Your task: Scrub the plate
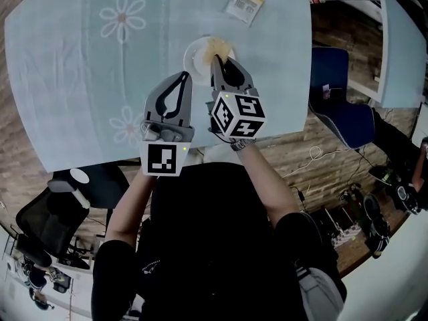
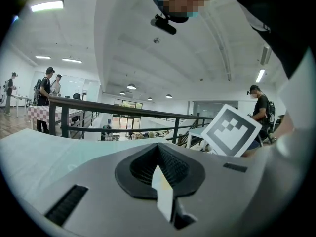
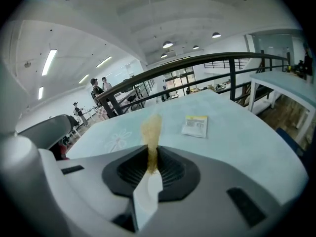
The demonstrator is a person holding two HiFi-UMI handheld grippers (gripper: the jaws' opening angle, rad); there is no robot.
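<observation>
A white plate lies on the pale blue flowered tablecloth. My right gripper reaches over the plate's right side, shut on a yellow-brown sponge that rests over the plate's far edge. In the right gripper view the sponge sticks out of the shut right gripper, and the plate is hidden under the gripper's body. My left gripper is beside the right one, its tips just short of the plate's near-left edge. The left gripper is shut, and no plate shows in its view.
A small yellow-and-white packet lies on the cloth beyond the plate. A blue chair stands right of the table, and a black office chair at near left. A second table is at the far right. A railing runs behind.
</observation>
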